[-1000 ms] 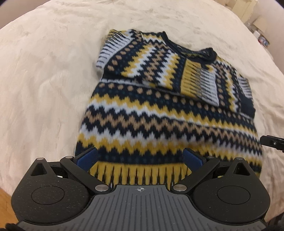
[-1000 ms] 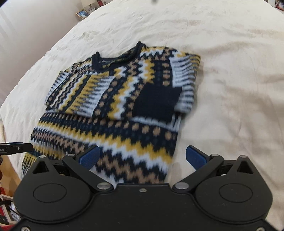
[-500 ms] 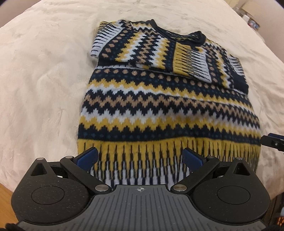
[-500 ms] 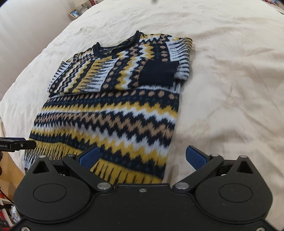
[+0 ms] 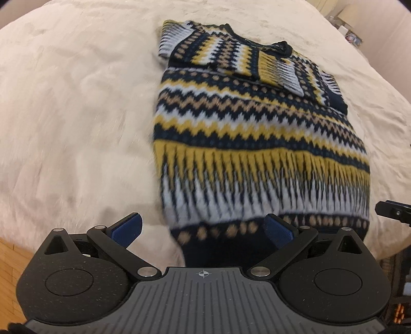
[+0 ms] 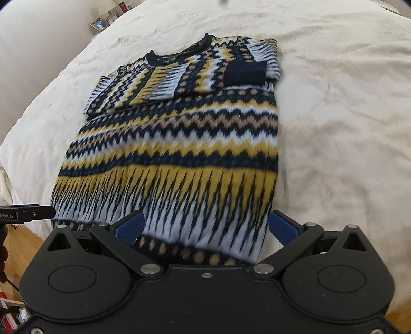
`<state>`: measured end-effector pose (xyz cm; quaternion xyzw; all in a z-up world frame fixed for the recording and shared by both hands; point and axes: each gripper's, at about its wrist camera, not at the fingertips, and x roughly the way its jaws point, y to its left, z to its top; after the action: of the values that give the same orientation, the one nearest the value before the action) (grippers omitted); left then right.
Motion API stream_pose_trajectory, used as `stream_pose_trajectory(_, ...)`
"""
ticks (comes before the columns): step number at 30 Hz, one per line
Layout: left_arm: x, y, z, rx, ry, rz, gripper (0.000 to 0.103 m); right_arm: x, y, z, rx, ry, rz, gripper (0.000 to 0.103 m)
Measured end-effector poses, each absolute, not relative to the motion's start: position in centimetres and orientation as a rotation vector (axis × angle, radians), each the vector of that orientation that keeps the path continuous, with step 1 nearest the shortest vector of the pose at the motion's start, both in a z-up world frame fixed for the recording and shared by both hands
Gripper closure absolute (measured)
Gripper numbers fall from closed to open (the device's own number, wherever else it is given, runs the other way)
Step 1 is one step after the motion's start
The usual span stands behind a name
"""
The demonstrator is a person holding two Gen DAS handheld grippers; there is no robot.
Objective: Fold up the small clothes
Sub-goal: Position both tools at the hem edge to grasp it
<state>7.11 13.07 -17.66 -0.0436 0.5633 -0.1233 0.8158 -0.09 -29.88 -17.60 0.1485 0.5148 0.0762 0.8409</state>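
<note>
A navy, yellow, tan and white zigzag sweater (image 5: 257,133) (image 6: 177,144) lies flat on a cream bedspread, collar at the far end, both sleeves folded across the chest. Its navy hem hangs near the bed's front edge. My left gripper (image 5: 203,230) is open just before the hem's left corner, and the hem lies between its blue pads. My right gripper (image 6: 205,227) is open at the hem's right corner, the cloth lying between its pads. Neither one grips the cloth. Each gripper's tip shows at the side of the other's view.
The cream bedspread (image 5: 77,108) (image 6: 346,115) stretches wide around the sweater. Wooden floor (image 5: 10,251) shows below the bed's front edge. A nightstand with a picture frame (image 6: 99,24) and small items stands at the far left behind the bed.
Both grippers have drawn back toward the bed's front edge, so the sweater's hem has come into view between their fingers. Both have stayed open. The sweater lies as before.
</note>
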Motion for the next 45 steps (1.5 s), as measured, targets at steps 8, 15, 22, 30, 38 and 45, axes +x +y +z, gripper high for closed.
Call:
stream_pose_trajectory(8,5.0,13.6,-18.7,-0.121,1.2,-0.321,0.001,-3.3,-28.8,-18.7,0.333,1.117,0.149,0.0)
stream_pose_trajectory(15,4.6,13.0,-19.3,-0.118,1.199,-0.35,0.001,-4.0,-29.3,-20.5,0.391,1.164,0.16,0.0)
stream_pose_trajectory(22,5.2,12.1,-19.7,-0.102,1.179,-0.367,0.001,-2.9,-29.9,-21.8,0.444,1.171,0.171,0.0)
stream_pose_trajectory(30,5.8,11.6,-20.8,-0.113,1.204,-0.35,0.001,-1.4,-30.8,-23.3,0.515,1.172,0.191,0.0)
stream_pose_trajectory(38,6.8,10.5,-22.4,-0.05,1.285,-0.265,0.001,-0.8,-31.0,-24.1,0.511,1.19,0.213,0.0)
stream_pose_trajectory(45,7.2,9.8,-22.9,-0.017,1.31,-0.239,0.001,-0.4,-30.9,-24.4,0.479,1.203,0.241,0.0)
